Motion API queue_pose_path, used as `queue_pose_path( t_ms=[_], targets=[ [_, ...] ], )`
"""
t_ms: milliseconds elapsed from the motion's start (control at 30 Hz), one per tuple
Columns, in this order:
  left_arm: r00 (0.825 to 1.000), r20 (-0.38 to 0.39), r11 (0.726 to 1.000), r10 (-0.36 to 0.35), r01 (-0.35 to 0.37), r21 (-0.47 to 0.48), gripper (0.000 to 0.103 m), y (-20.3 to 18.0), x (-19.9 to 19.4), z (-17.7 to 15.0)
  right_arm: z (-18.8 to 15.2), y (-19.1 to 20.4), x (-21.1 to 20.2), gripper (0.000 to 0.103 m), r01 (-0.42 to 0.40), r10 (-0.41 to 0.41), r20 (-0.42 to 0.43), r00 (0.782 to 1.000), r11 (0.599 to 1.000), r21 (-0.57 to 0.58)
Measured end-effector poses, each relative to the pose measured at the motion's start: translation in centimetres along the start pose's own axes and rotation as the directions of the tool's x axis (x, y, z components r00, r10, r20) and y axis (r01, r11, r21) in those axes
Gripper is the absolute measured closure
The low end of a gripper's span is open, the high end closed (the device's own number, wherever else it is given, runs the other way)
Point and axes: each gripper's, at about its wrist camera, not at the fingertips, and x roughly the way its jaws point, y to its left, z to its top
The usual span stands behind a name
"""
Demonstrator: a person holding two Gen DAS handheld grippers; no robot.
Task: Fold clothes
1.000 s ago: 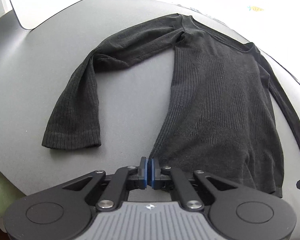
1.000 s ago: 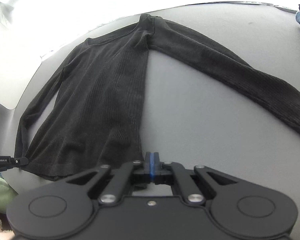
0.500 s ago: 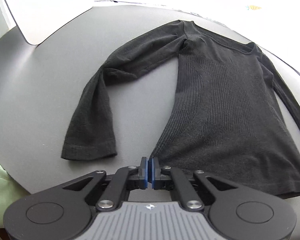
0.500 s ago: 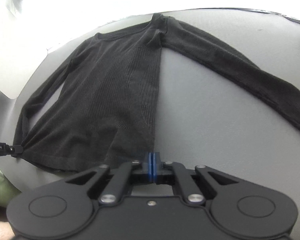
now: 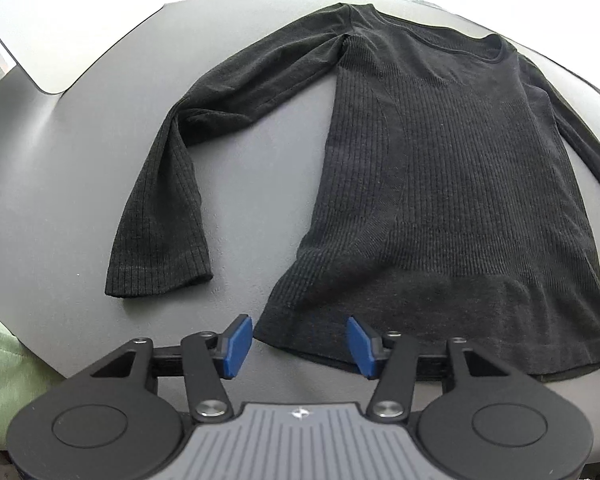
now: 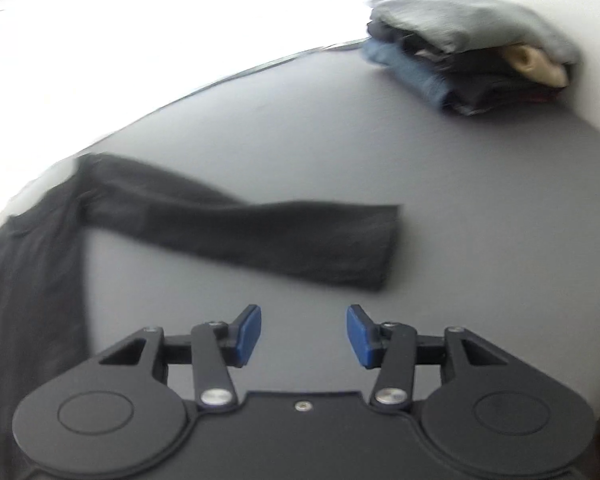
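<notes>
Nearest, the left gripper [image 5: 299,342] is opening just above the hem of the black sweater [image 5: 440,184], gripping nothing. The right gripper [image 6: 303,336] is opening too, over bare grey table [image 6: 440,208], probably aiming for the sleeve [image 6: 260,236] beyond. The sweater lies flat, ready for folding; a folded pile [image 6: 472,48] waits at the far edge.

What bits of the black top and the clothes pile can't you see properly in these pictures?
- Left wrist view: the black top's far sleeve runs off the right edge, so its cuff is cut off.
- Right wrist view: motion blur smears the top, and its body is cut off at the left edge.
- Right wrist view: the folded pile is blurred; its garments cannot be identified.
</notes>
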Motion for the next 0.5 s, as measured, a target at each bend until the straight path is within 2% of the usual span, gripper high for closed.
queue_pose_path(
  t_ms=[100, 167, 233, 267, 300, 333, 500],
  targets=[
    [1.000, -0.001, 0.999, 0.007, -0.007, 0.031, 0.049, -1.5, -0.3, 0.0, 1.9, -2.4, 1.9, 0.049, 0.018, -0.020, 0.017, 1.000, 0.992, 0.124],
    [1.000, 0.004, 0.998, 0.012, -0.012, 0.058, 0.049, -2.6, -0.7, -0.2, 2.8, -2.8, 3.3, 0.043, -0.002, -0.002, 0.025, 1.000, 0.989, 0.150],
    [1.000, 0.002, 0.997, 0.008, -0.008, 0.077, 0.048, -3.5, -0.9, -0.5, 3.2, -3.4, 4.7, 0.044, -0.011, 0.009, 0.012, 1.000, 0.988, 0.153],
    [1.000, -0.003, 0.996, 0.003, -0.002, 0.087, 0.048, -4.0, -0.9, -0.7, 3.3, -3.4, 5.4, 0.048, -0.011, 0.011, 0.003, 1.000, 0.990, 0.143],
    [1.000, -0.006, 0.995, 0.002, -0.001, 0.100, 0.048, -4.4, -1.0, -0.8, 3.3, -3.3, 5.7, 0.072, -0.021, 0.022, -0.005, 1.000, 0.992, 0.125],
    [1.000, -0.005, 0.993, 0.006, -0.005, 0.114, 0.048, -4.8, -1.0, -1.0, 3.1, -2.9, 5.7, 0.102, -0.053, 0.054, -0.006, 0.999, 0.994, 0.093],
    [1.000, -0.009, 0.992, 0.003, -0.002, 0.129, 0.048, -5.6, -1.2, -1.2, 1.6, -1.7, 0.7, 0.101, -0.101, 0.106, 0.097, 0.990, 0.993, -0.052]
  ],
)
